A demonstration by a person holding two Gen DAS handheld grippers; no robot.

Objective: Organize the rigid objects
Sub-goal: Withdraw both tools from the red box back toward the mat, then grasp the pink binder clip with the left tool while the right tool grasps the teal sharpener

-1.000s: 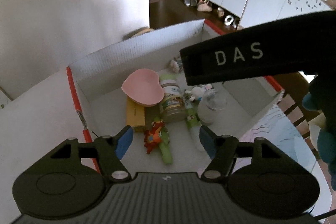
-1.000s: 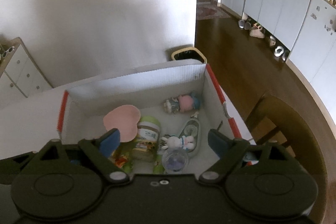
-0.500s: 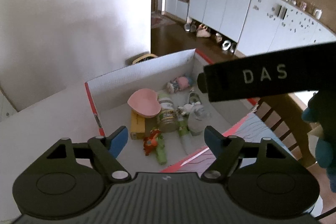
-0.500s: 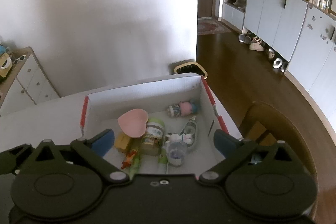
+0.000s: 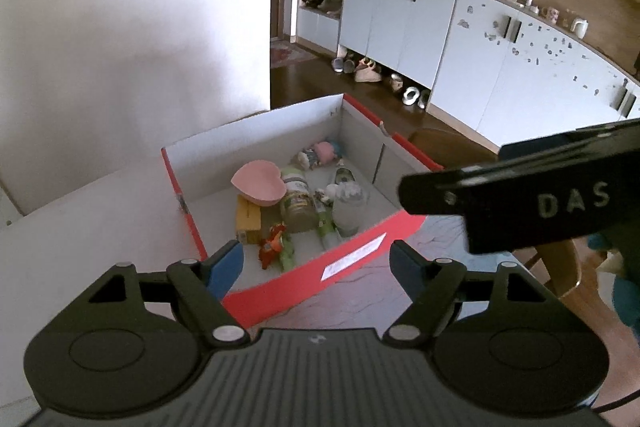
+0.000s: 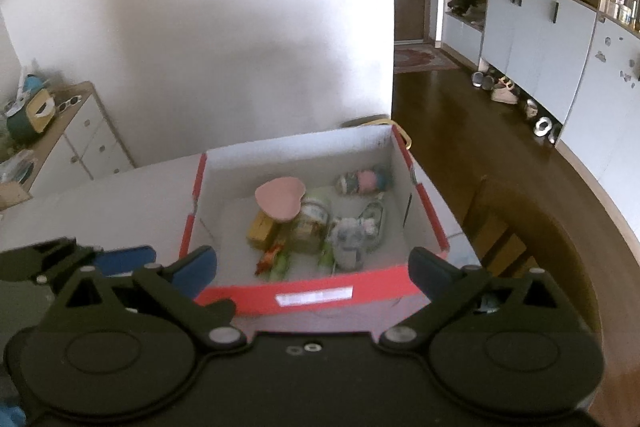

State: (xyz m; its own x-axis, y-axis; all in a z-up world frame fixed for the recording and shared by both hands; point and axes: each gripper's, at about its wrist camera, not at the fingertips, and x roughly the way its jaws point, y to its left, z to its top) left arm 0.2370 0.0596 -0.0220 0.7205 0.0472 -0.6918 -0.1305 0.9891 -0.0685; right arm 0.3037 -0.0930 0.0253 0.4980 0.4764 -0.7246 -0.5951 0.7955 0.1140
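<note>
Both my left gripper (image 5: 316, 263) and right gripper (image 6: 312, 267) hang released and empty before the red box (image 6: 312, 293). Inside, the pink heart dish (image 5: 259, 183) perches on the yellow block (image 5: 248, 219); a careless reach could tip it.

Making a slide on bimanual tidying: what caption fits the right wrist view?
Open right gripper faces a red-rimmed box holding a pink heart dish, jar and toys.
</note>
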